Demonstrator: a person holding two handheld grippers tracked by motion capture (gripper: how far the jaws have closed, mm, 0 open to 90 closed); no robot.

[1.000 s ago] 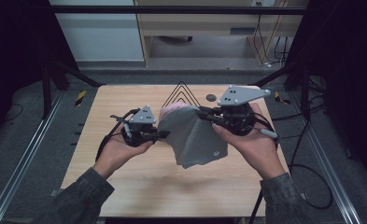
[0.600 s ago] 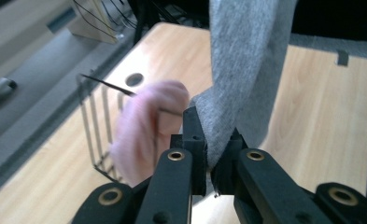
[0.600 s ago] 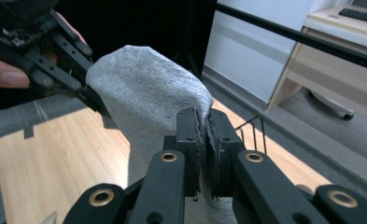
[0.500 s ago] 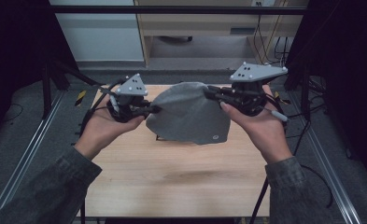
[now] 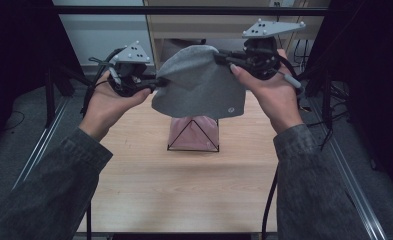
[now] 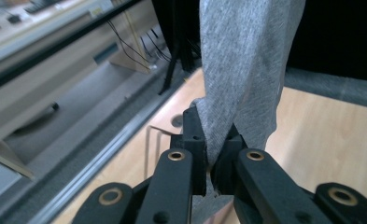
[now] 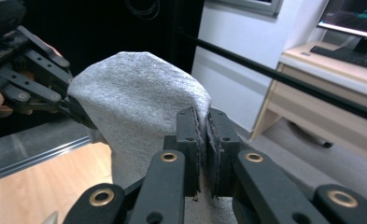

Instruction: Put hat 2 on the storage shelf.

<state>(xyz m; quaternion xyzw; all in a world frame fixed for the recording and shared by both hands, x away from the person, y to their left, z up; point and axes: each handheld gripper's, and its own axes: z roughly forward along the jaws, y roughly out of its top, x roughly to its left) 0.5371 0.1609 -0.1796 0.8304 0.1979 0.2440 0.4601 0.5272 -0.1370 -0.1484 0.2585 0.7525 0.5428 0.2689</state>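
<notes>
Cloth (image 5: 199, 85), grey and soft, hangs in the air between my two grippers, well above the table (image 5: 149, 175). It bulges into a rounded dome at the top and drapes down to a loose lower edge bearing a small round mark.

My left gripper (image 5: 154, 84) is clamped on the cloth's left edge; in the left gripper view the jaws pinch a twisted fold of fabric (image 6: 218, 140) with no gap between the pads. My right gripper (image 5: 223, 59) is clamped on the upper right edge; in the right gripper view the jaws stand closed with a thin layer of fabric (image 7: 202, 140) caught between them.

Change from a second ago: the cloth then hung low, just over the table surface, and hid the object behind it. Both of my hands have since risen and spread apart. The cloth is now off the table entirely and partly opened.

Consequence: a pink bag (image 5: 194, 132) inside a black wire frame (image 5: 193, 135) stands exposed on the table directly below the cloth. I judge the lift stage complete. The next stage probably calls for stretching the cloth flat or lowering it over the frame, with both grips kept firm.
</notes>
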